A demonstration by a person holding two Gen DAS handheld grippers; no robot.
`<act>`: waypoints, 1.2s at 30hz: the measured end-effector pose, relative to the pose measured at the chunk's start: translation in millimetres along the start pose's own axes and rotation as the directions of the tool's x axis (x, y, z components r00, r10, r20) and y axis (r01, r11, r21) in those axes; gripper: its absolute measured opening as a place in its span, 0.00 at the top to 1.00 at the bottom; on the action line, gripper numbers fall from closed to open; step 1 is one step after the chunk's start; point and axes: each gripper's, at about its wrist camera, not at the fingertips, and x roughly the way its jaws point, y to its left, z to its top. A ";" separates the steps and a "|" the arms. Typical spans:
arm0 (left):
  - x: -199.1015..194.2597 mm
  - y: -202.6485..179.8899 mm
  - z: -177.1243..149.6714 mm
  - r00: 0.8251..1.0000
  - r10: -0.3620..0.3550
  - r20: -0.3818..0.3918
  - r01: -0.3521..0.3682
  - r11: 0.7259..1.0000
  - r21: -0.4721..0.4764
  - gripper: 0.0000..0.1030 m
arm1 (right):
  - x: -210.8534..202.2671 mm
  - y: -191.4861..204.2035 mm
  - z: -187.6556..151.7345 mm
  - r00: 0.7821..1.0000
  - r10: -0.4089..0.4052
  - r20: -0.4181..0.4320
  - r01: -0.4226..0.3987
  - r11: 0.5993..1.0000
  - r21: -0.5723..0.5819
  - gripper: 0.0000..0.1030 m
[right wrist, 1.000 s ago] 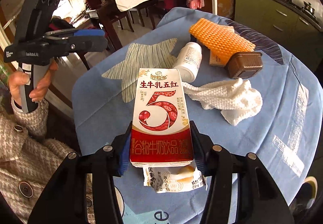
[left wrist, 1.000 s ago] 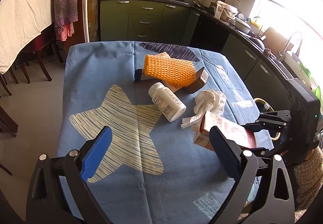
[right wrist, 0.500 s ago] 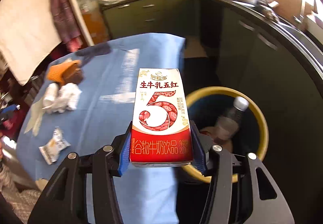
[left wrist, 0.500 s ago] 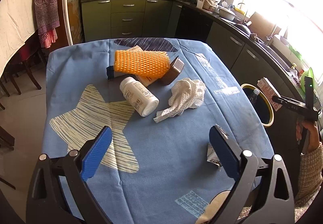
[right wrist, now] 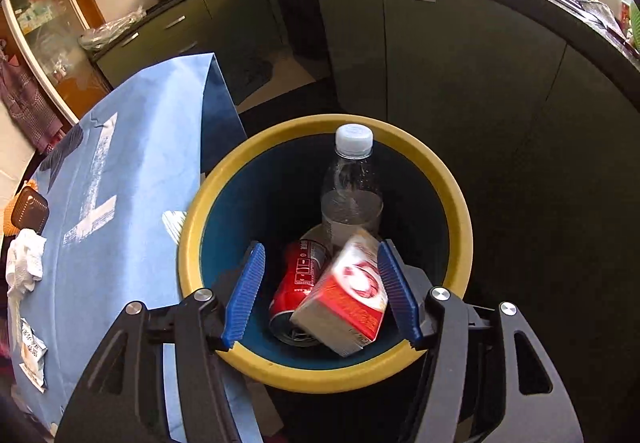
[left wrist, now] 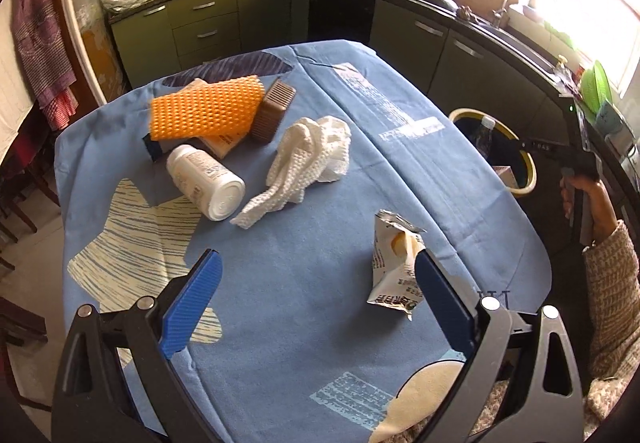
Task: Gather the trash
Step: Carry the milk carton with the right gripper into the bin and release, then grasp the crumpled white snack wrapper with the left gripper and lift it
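Red soda can (right wrist: 298,295): lower side hidden behind the red-and-white milk carton (right wrist: 346,297).
Clear plastic bottle (right wrist: 351,187): base hidden by carton.
Torn snack wrapper (left wrist: 394,267): print too small to read.

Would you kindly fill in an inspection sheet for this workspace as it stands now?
Surface: table under a blue star-print cloth.
Job's things: yellow-rimmed bin holds milk carton, red can and plastic bottle; torn wrapper and crumpled tissue lie on the cloth.
Clutter: orange sponge, white pill bottle, brown box.
Grippers: left claw open above the table; right claw open over the bin.
Cables: nothing seen.
Surroundings: green kitchen cabinets.
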 end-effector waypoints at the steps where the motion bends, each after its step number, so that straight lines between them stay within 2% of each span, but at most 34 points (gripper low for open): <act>1: 5.4 -7.1 0.5 1.000 -0.007 -0.011 0.007 1.000 0.020 0.11 | -4.0 10.8 -1.4 1.000 0.006 0.007 -0.006 1.000 -0.007 0.40; 7: 34.9 -47.6 1.0 0.999 -0.020 -0.050 0.026 0.992 0.121 0.11 | -33.5 42.2 -21.1 0.999 0.019 0.045 -0.016 0.998 -0.064 0.37; 9: 44.3 -54.9 0.5 0.998 -0.010 -0.067 0.019 0.992 0.128 0.11 | -40.6 45.4 -27.5 0.998 0.035 0.053 -0.032 0.998 -0.059 0.34; 15: 60.3 -69.6 -0.9 0.994 -0.050 -0.093 0.062 0.989 0.132 0.11 | -53.6 47.6 -41.6 0.992 0.099 0.084 -0.098 0.995 -0.012 0.34; 19: 68.5 -73.1 -2.6 0.993 -0.031 -0.114 0.047 0.990 0.136 0.15 | -59.3 45.7 -45.4 0.990 0.103 0.097 -0.104 0.994 0.010 0.33; 25: 79.0 -63.6 -4.0 0.988 0.019 -0.151 -0.002 0.994 0.111 0.27 | -67.3 44.6 -50.7 0.984 0.132 0.121 -0.137 0.990 0.038 0.33; 30: 88.7 -65.1 -8.5 0.981 0.012 -0.196 0.012 0.993 0.117 0.45 | -69.9 43.9 -54.1 0.980 0.147 0.132 -0.155 0.986 0.055 0.33; 34: 88.0 -66.5 -8.8 0.981 0.006 -0.195 0.017 0.993 0.118 0.57 | -71.7 42.9 -56.6 0.980 0.144 0.134 -0.153 0.987 0.056 0.33; 36: 87.5 -66.3 -8.8 0.981 0.007 -0.193 0.017 0.993 0.117 0.59 | -72.7 41.9 -58.6 0.981 0.140 0.135 -0.149 0.987 0.059 0.33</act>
